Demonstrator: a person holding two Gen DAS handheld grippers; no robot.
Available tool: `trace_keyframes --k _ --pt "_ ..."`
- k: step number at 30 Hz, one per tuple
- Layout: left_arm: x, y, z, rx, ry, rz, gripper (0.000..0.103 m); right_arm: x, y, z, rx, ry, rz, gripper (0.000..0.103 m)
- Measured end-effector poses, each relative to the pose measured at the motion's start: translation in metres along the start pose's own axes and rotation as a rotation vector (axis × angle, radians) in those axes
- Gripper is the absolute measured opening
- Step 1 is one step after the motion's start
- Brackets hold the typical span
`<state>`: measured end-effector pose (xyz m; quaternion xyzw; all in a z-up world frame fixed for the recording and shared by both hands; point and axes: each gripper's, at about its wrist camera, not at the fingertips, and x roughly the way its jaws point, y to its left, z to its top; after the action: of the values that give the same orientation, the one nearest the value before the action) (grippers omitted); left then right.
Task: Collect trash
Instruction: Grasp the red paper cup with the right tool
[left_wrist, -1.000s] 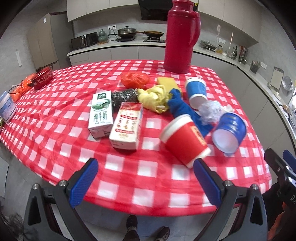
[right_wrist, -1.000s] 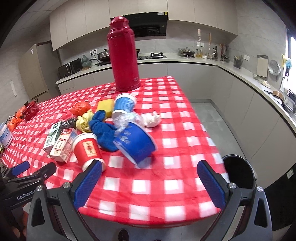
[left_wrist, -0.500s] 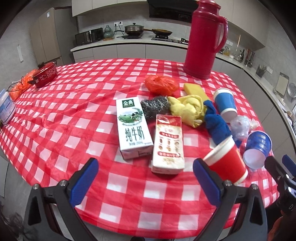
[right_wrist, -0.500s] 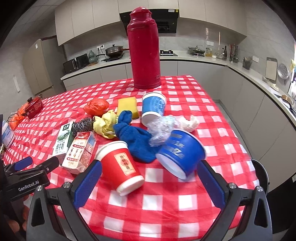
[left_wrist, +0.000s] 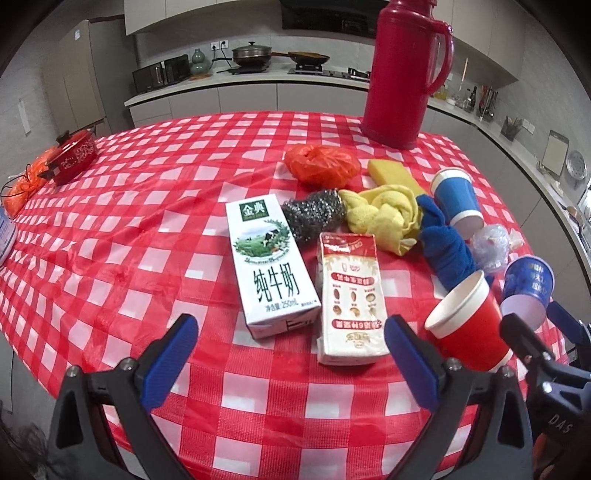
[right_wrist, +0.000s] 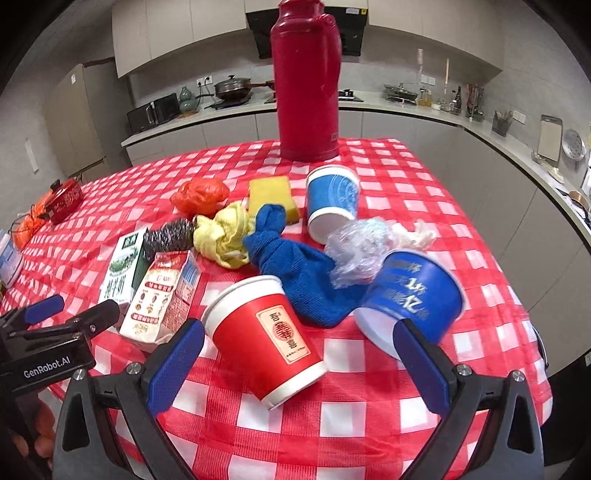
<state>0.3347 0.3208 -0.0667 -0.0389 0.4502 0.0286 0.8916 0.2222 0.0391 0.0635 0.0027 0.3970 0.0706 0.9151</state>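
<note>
The left gripper (left_wrist: 290, 354) is level, its jaws spread wide with nothing between the blue pads (left_wrist: 168, 363). The right gripper (right_wrist: 297, 363) is beside it, jaws just as wide and empty, pads (right_wrist: 421, 369) blue. Each gripper's fingers show at the edge of the other's view.

- Two cartons (left_wrist: 273, 266) lie side by side, near left.
- Tipped cup (left_wrist: 467, 325) lies right of them.
- Thermos (left_wrist: 400, 74) stands far behind.
</note>
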Motion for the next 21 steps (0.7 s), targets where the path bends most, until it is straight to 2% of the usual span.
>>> trace_keyframes --k 11,16,21 --pt "0.008 -0.002 -0.002 -0.009 0.005 0.034 0.100 0.034 0.007 -0.002 -0.064 0.053 0.078 0.102" --pt "0.011 -0.005 0.000 -0.006 0.008 0.036 0.100 0.044 0.008 -0.005 -0.049 0.103 0.145 0.078" --pt "0.011 -0.009 0.001 0.003 0.006 0.024 0.100 0.042 0.009 -0.005 -0.052 0.098 0.163 0.070"
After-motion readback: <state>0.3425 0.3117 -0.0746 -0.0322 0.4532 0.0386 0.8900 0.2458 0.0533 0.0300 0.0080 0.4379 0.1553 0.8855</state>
